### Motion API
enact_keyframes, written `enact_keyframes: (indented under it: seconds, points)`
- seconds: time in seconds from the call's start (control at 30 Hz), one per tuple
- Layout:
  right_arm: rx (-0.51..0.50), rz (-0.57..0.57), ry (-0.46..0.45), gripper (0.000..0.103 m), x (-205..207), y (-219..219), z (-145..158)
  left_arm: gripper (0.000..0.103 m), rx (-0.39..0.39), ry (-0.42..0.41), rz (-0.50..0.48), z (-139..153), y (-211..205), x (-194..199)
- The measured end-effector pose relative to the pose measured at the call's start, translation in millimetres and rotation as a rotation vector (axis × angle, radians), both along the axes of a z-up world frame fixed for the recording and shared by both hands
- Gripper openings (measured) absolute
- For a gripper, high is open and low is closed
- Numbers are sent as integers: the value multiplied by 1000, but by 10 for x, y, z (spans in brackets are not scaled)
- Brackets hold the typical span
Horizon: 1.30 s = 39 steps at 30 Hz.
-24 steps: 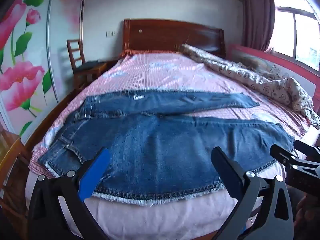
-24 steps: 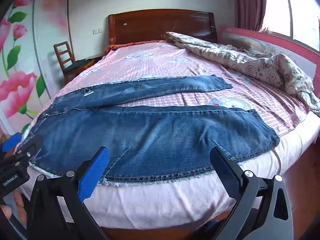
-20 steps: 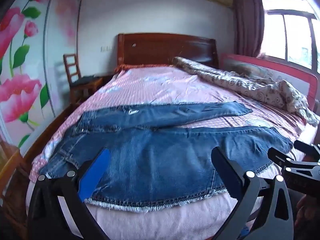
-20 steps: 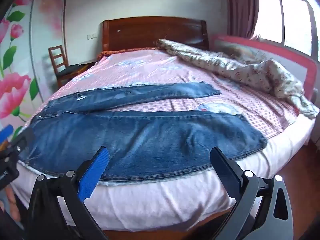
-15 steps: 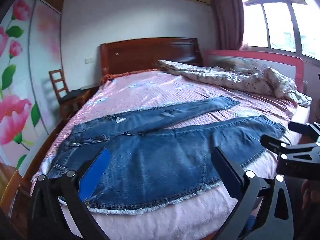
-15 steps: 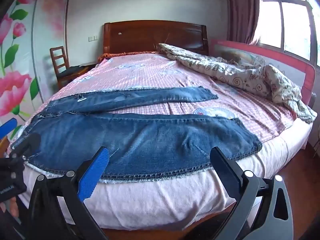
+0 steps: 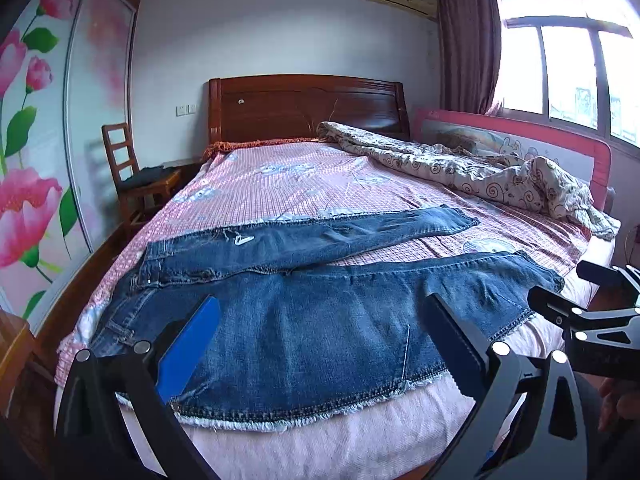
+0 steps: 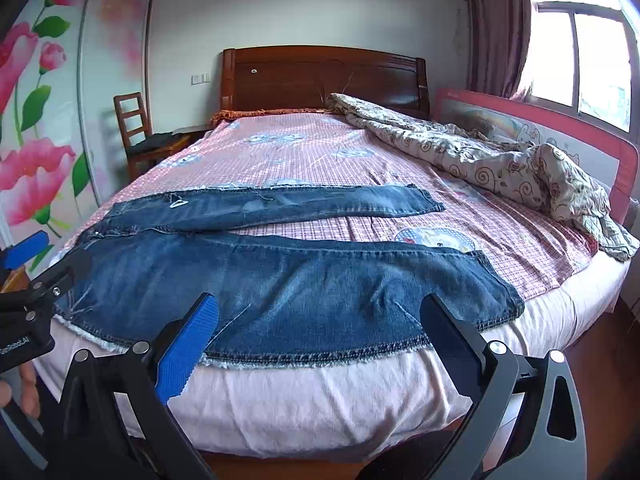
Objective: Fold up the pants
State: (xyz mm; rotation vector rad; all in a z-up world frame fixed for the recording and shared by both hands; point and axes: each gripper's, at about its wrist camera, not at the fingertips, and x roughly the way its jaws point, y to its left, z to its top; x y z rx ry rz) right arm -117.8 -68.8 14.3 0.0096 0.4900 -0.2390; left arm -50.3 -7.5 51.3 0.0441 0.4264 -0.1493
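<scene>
Blue jeans [image 7: 320,320] lie spread flat across the near end of the bed, waist at the left, both legs running right; they also show in the right wrist view [image 8: 280,280]. The far leg [image 7: 340,236] lies apart from the wide near leg. My left gripper [image 7: 320,336] is open and empty, held back over the near hem. My right gripper [image 8: 316,332] is open and empty, held back over the near hem toward the leg end. Each gripper shows at the edge of the other's view.
The bed [image 7: 304,184] has a pink checked sheet and a wooden headboard [image 7: 308,104]. A crumpled patterned quilt [image 7: 480,172] lies along the right side by a pink guard rail [image 7: 560,148]. A wooden chair [image 7: 136,176] stands left of the bed.
Both grippers have pulled back and tilted up from the jeans, so more of the room and wall shows. The jeans have not moved. Both grippers stay open.
</scene>
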Motion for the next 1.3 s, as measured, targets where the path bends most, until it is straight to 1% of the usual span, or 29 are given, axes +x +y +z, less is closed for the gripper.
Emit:
enact_keyframes:
  seconds: [0.1,0.2,0.4,0.77,1.03,1.3]
  points:
    - [3,-12,5,100,-20,-40,-8,101,0,20,-9,-9,7,-54]
    - [16,-21,-2,100,-52,-62,1,101,29,19,-15,14,-9,-68]
    - [23,-18,-1,100,-53,-88,9,101,10,21,-23,31,-7,-42]
    - [33,-12,-2,100,-59,-102,0,101,13,34,-28,-42,-18,-31]
    - [35,-11,7,100,-57,-93,-9,101,50,27,-57,-78,-107,-59]
    - [32,-3,9,100,-78,-71,-6,101,59,32,-78,-99,-138,-56]
